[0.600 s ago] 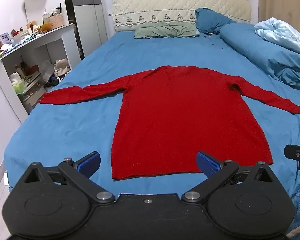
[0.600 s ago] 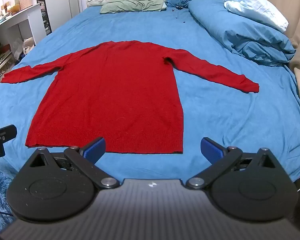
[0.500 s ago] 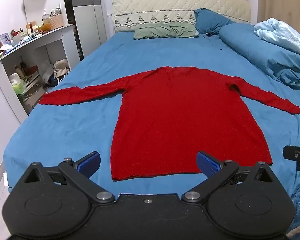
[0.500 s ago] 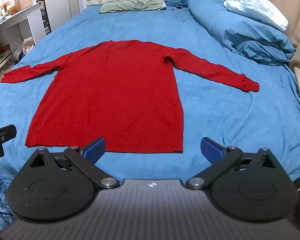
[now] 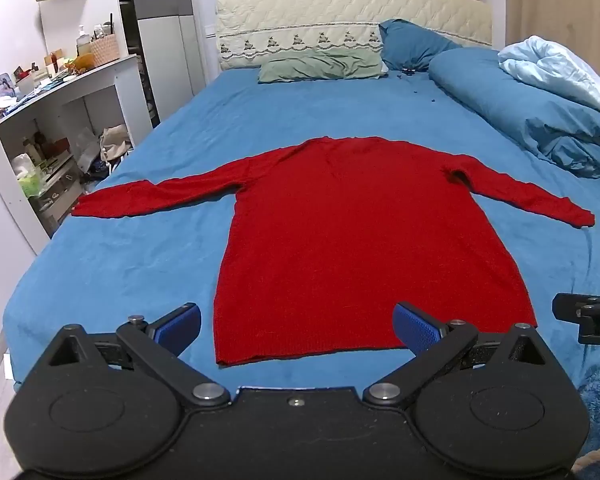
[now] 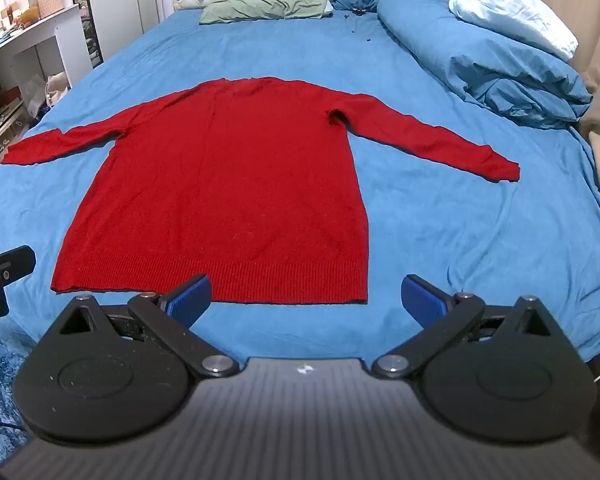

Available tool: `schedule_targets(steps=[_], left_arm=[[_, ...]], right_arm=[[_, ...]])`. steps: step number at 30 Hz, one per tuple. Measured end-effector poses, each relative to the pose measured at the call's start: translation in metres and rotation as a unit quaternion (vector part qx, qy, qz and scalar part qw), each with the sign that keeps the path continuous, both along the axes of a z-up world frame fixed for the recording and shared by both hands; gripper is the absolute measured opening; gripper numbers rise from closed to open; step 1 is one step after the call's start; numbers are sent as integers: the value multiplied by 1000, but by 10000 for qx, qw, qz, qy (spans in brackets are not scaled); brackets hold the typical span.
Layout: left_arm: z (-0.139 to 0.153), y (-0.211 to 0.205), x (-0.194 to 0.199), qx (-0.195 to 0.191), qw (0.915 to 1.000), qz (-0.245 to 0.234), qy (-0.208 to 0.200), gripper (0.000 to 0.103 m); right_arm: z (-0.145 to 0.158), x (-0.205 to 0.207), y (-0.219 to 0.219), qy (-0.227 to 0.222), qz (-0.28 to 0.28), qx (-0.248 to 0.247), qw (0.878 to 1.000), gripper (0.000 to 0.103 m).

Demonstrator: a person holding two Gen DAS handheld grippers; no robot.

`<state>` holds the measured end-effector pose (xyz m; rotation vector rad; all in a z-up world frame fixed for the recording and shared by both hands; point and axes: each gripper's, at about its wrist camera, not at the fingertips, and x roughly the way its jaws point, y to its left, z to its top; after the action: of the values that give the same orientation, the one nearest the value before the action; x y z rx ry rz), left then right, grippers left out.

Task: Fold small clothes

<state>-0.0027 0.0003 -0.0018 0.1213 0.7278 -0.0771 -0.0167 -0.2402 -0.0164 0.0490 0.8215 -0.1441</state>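
— Where's the red sweater [image 5: 360, 240]?
— Flat on the blue bed [image 5: 120, 264], sleeves spread, ribbed hem at twelve o'clock of both grippers.
— Grippers?
— Left gripper [image 5: 296, 324] and right gripper [image 6: 306, 294] both spread wide, holding nothing.

Red knit sweater [image 5: 356, 232] [image 6: 236, 184], long-sleeved, spread flat and unfolded on the blue bed sheet [image 5: 140, 256] [image 6: 460, 232]. Neckline toward the headboard end, ribbed hem [image 6: 260, 286] nearest the camera, straight and slightly curled at its left corner. Both sleeves stretched outward and angled a little downward, left cuff [image 5: 88, 210] near the bed's edge, right cuff [image 6: 500, 168] lying on the sheet, short of the rumpled duvet.
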Motion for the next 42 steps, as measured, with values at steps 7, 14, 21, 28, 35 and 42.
schedule_targets(steps=[7, 14, 21, 28, 35, 42], left_arm=[[0, 0, 0, -25, 10000, -1, 1, 103], [1, 0, 0, -27, 10000, -5, -3, 103], [2, 1, 0, -44, 10000, -4, -3, 103], [2, 0, -1, -37, 10000, -5, -21, 103], [3, 0, -3, -60, 10000, -12, -70, 103], [4, -1, -5, -142, 9998, -28, -118, 103]], right_arm=[[0, 2, -3, 8, 7, 15, 10000, 103], [-1, 3, -2, 22, 18, 12, 10000, 103], [-2, 3, -2, 29, 18, 13, 10000, 103], [-2, 3, -2, 31, 17, 11, 10000, 103], [-2, 4, -2, 35, 15, 5, 10000, 103], [-4, 4, 0, 19, 16, 9, 10000, 103]])
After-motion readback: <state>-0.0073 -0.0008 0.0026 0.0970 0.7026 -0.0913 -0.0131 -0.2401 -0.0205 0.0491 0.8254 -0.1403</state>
